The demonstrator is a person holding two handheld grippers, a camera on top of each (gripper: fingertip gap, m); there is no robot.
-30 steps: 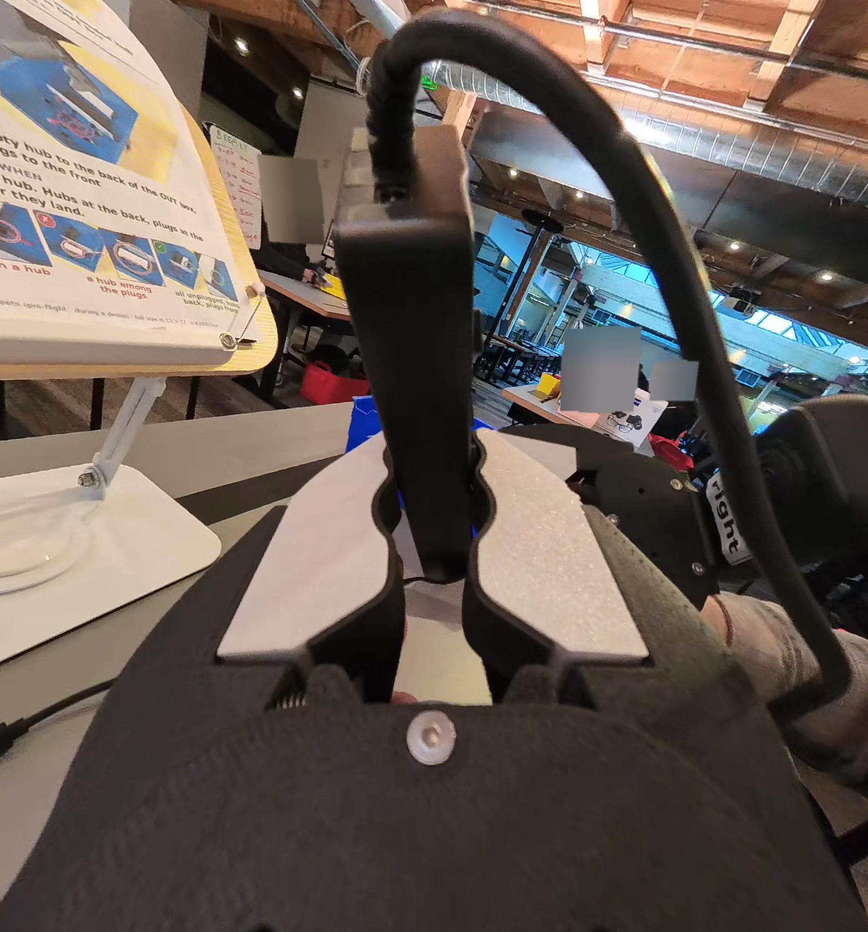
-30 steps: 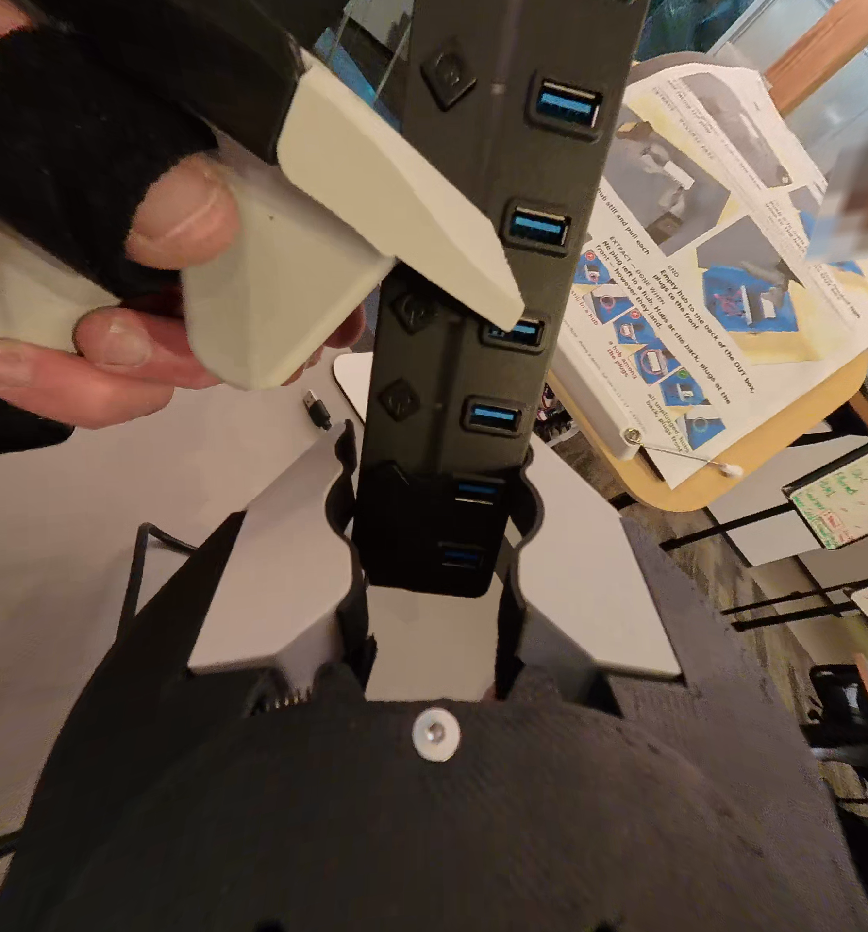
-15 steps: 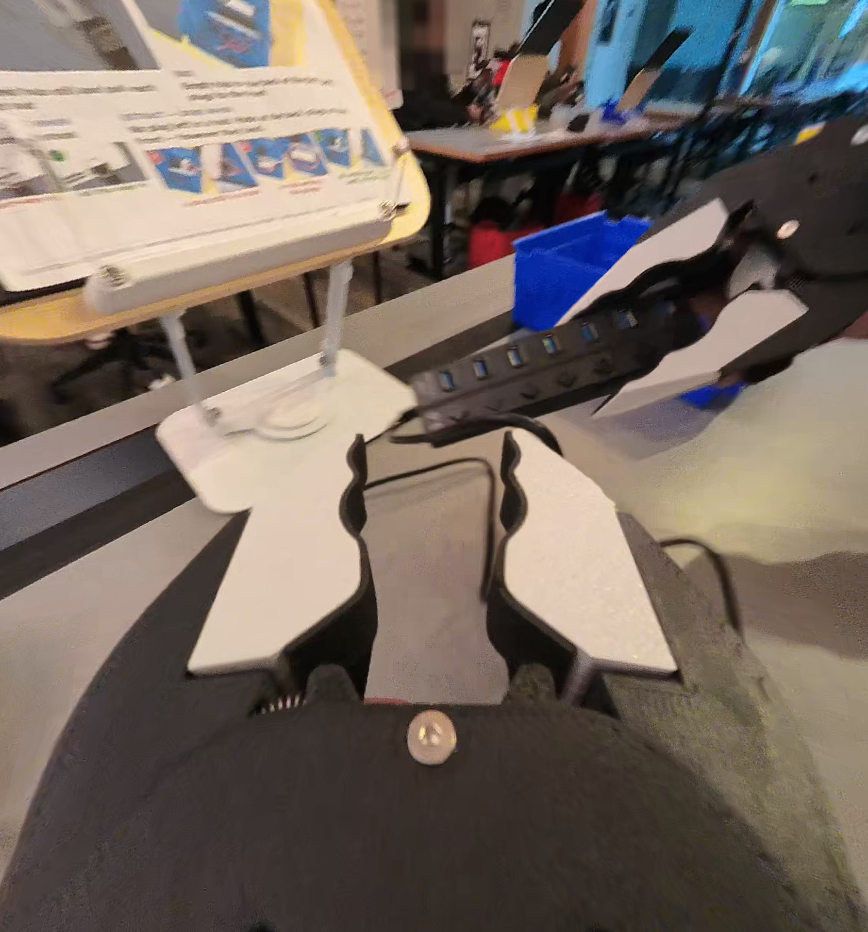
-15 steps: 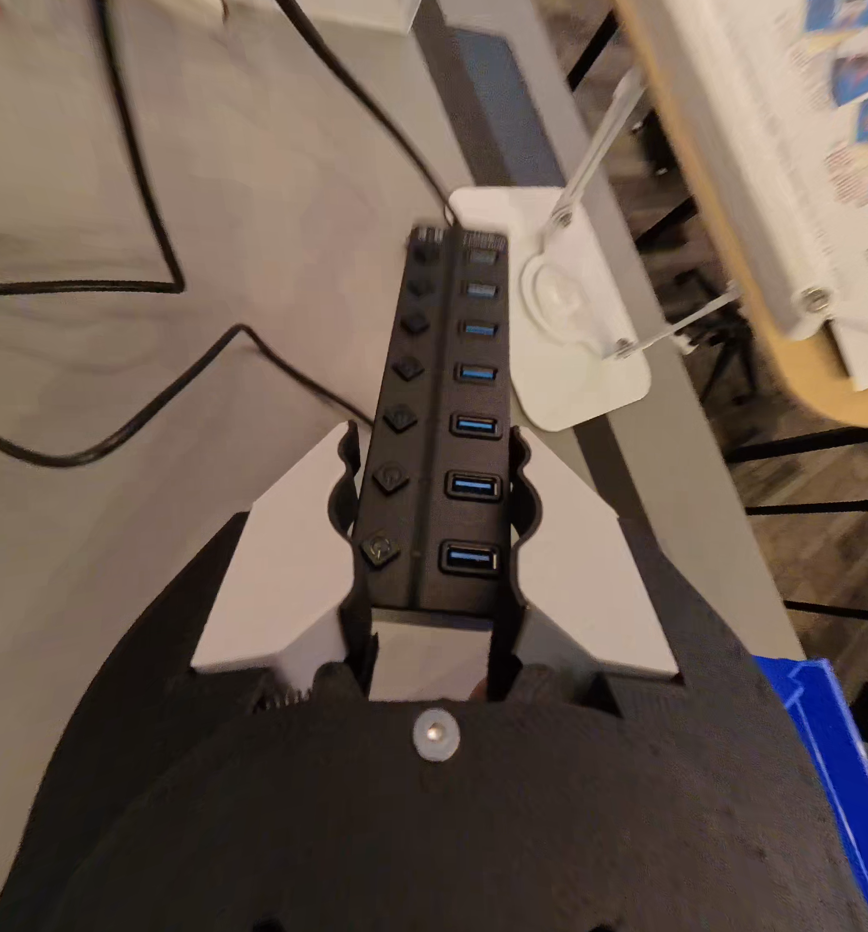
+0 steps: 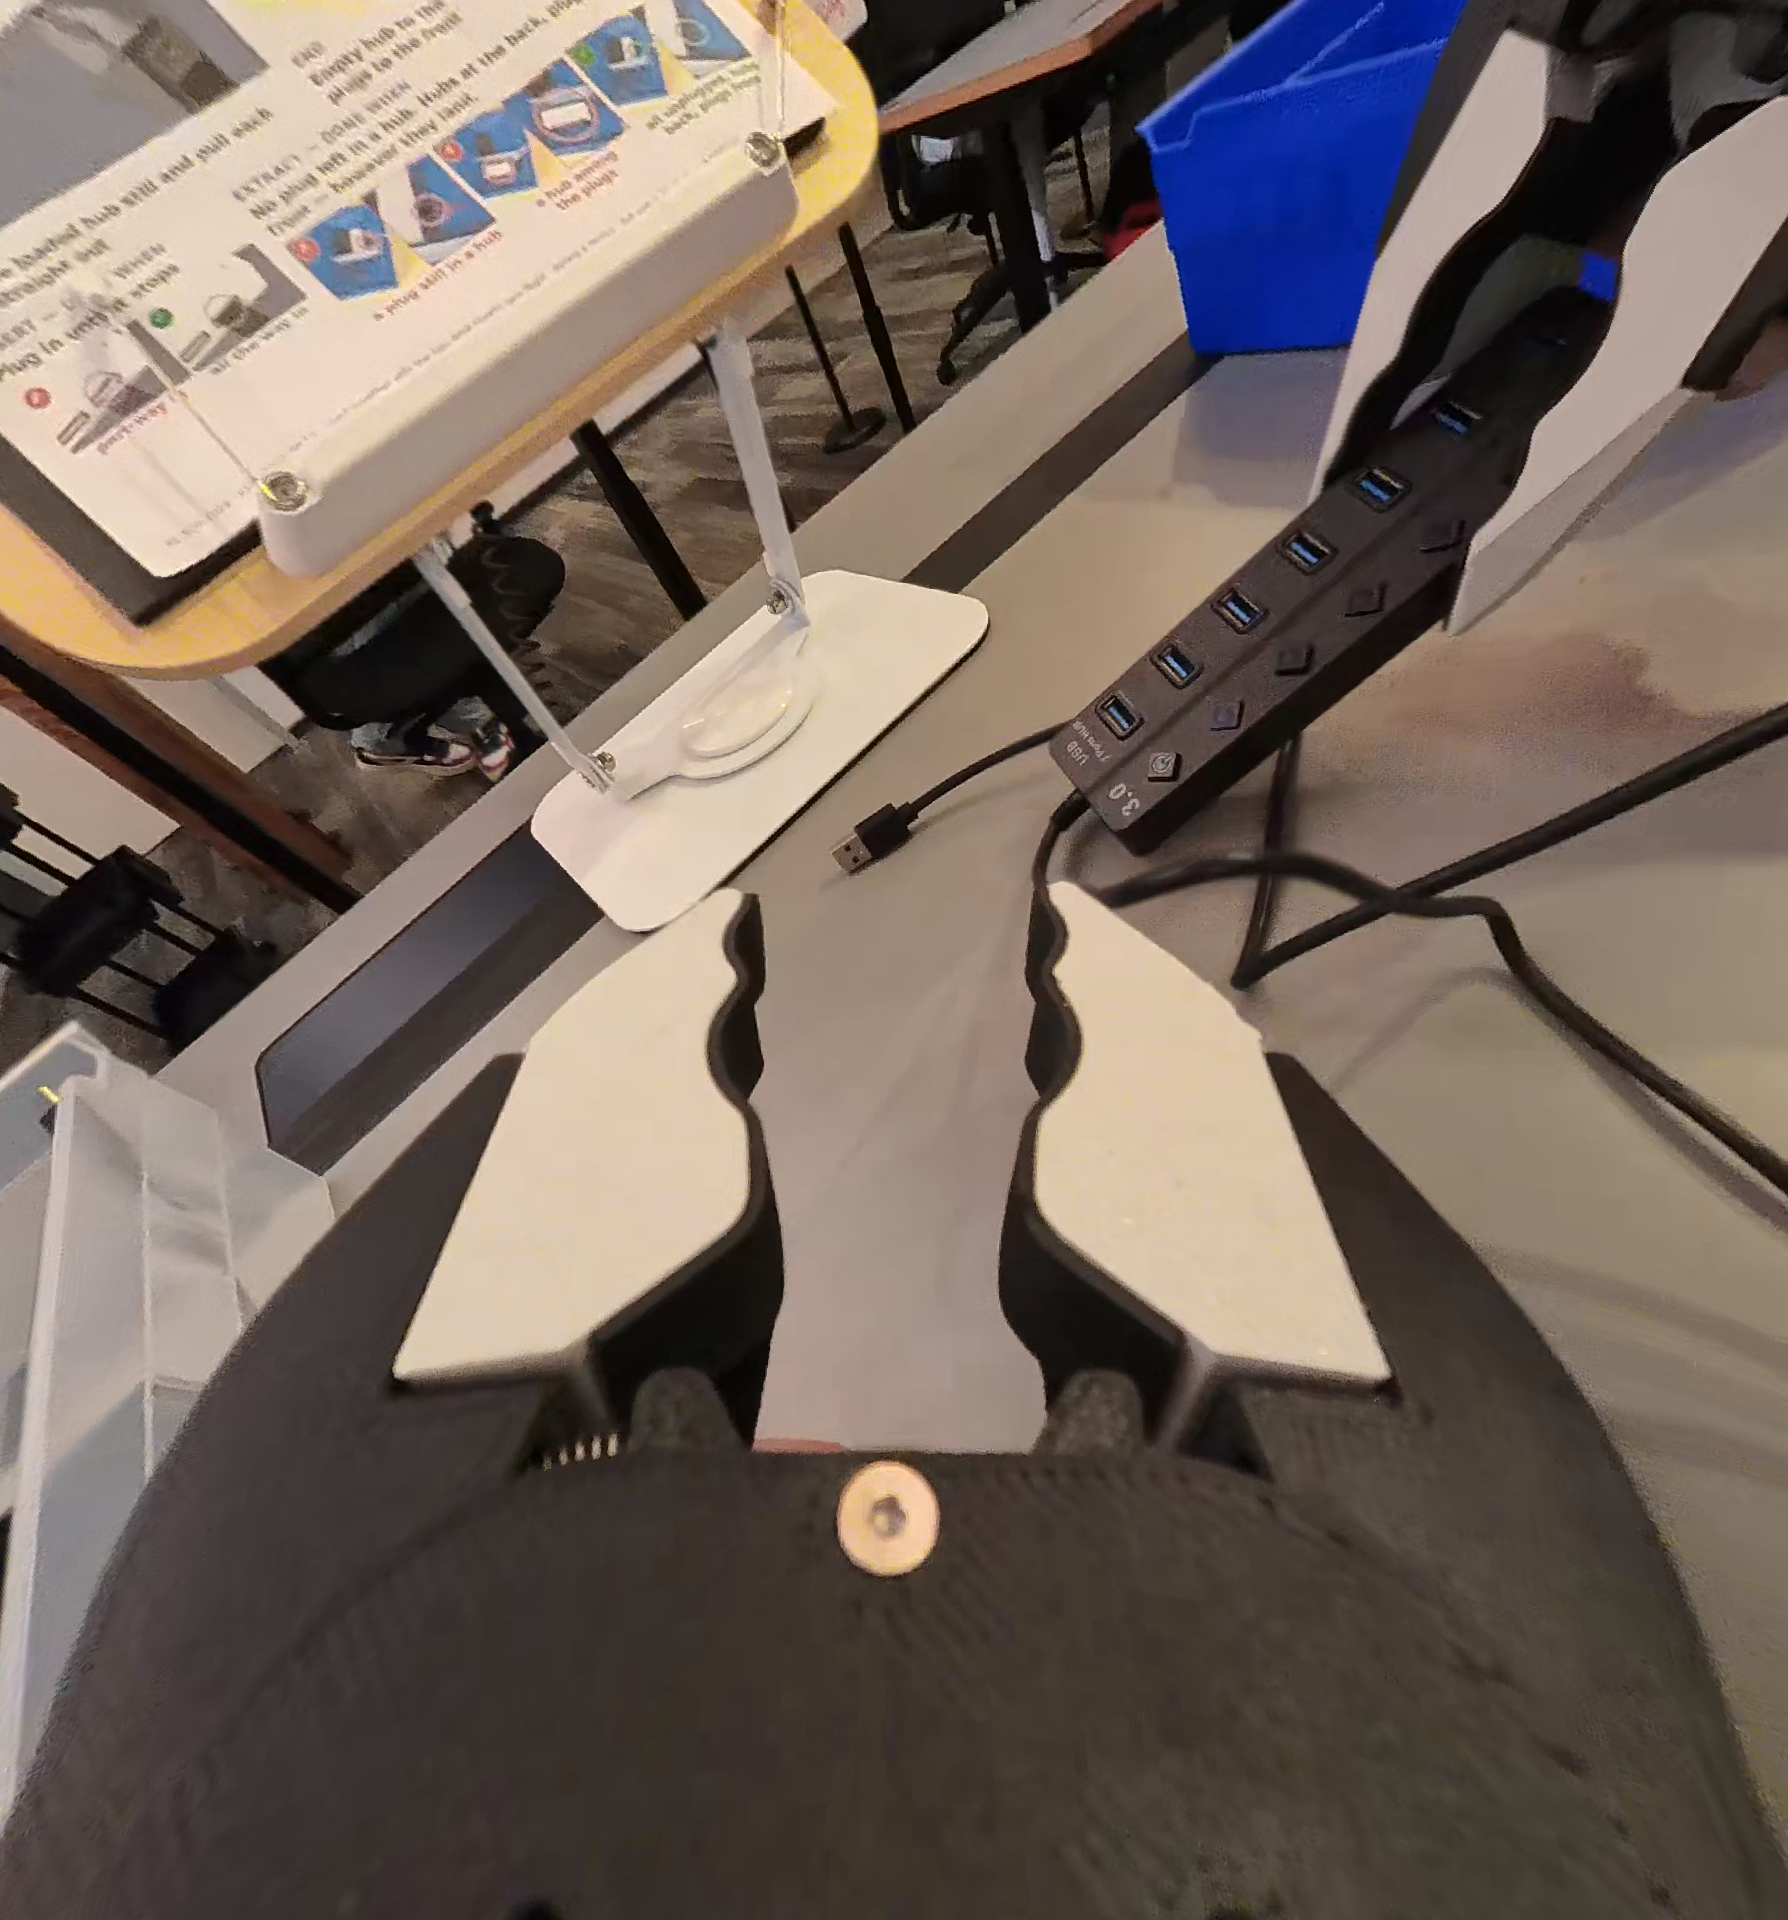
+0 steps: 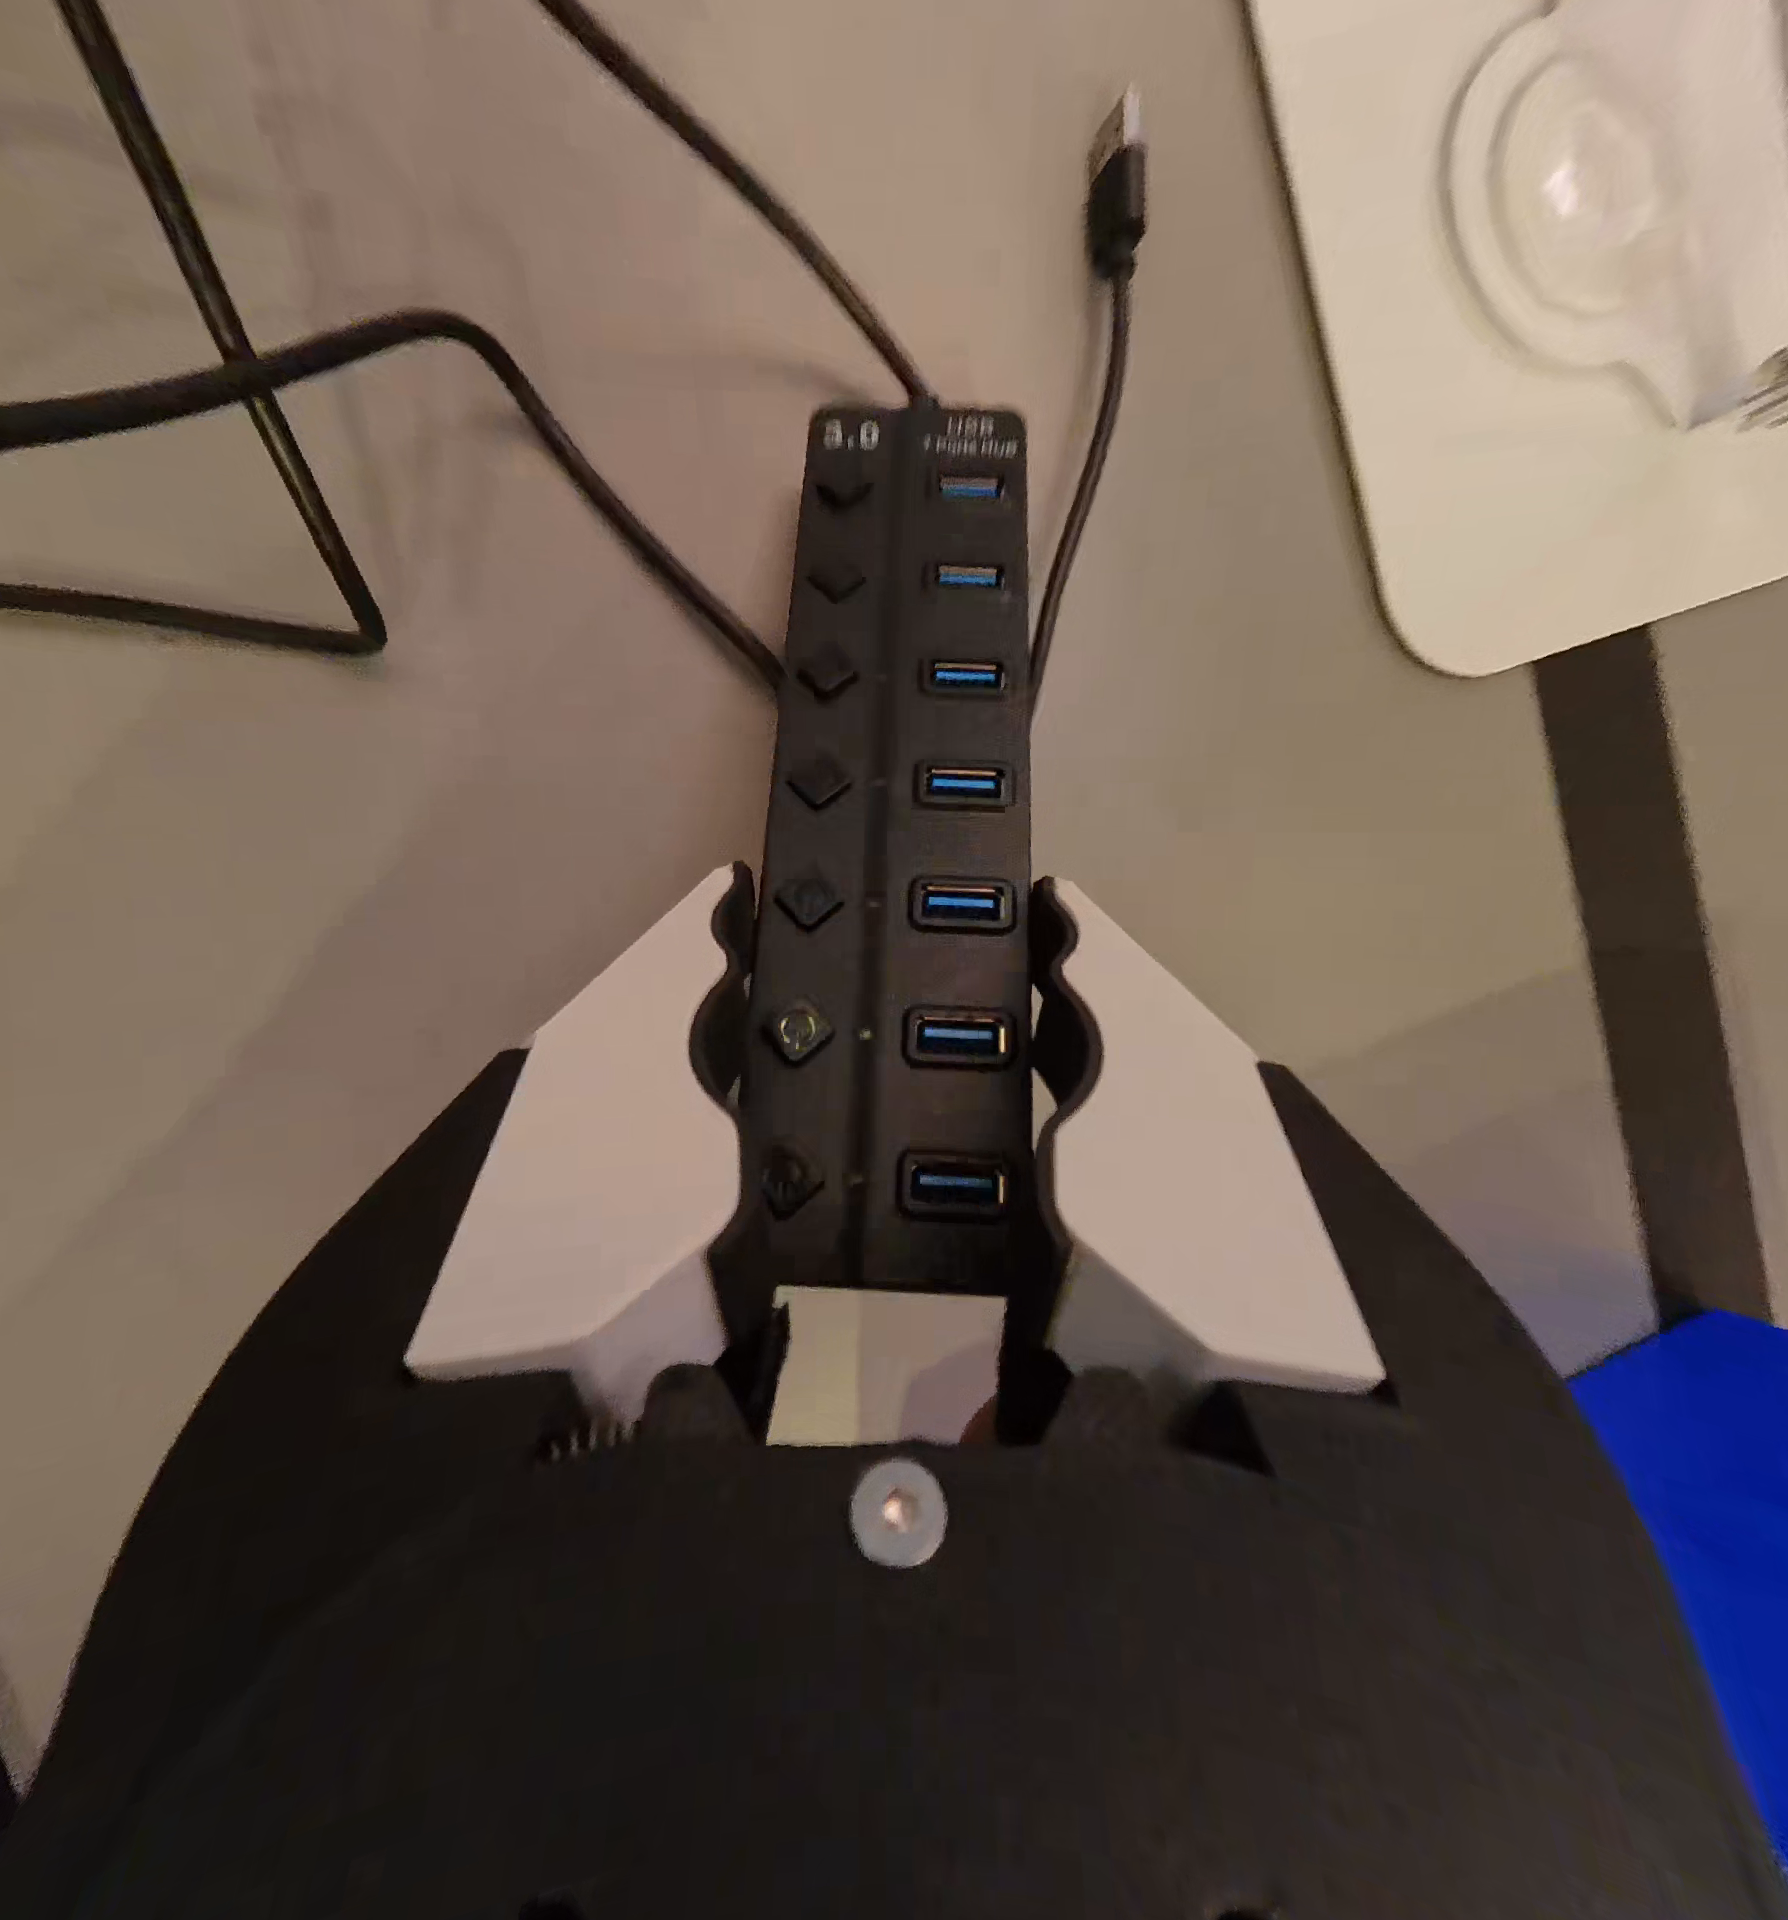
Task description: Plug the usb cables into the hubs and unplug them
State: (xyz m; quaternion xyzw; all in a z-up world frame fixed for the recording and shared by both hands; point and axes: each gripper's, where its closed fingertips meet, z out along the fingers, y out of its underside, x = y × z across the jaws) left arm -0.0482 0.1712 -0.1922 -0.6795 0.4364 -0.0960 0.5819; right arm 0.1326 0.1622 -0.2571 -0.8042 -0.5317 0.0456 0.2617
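Note:
A long black USB hub (image 6: pixel 911 727) with a row of blue ports, all empty, is held at its near end by my right gripper (image 6: pixel 890 894). It slopes down to the grey table (image 6: pixel 350 935), and I cannot tell whether its far end touches. In the left wrist view the hub (image 5: pixel 1285 634) and right gripper (image 5: pixel 1409 540) are at the upper right. My left gripper (image 5: pixel 895 914) is open and empty, low over the table, short of the hub. A loose black USB plug (image 5: pixel 874 842) lies just ahead of it, and also shows in the right wrist view (image 6: pixel 1118 197).
Black cables (image 5: pixel 1492 914) loop over the table right of my left gripper. A white stand base (image 5: pixel 765 748) carries a board with an instruction sheet (image 5: pixel 350 208). A blue bin (image 5: pixel 1274 187) sits at the table's far edge. A clear plastic box (image 5: pixel 90 1247) is at lower left. Left tips to right tips: about 20 cm. The loose black USB plug (image 5: pixel 874 842) is about equally far from each gripper, around 15 cm.
My left gripper let go of the hub, opened and drew back. My right gripper kept the hub and lowered it from upright in the air toward the table.

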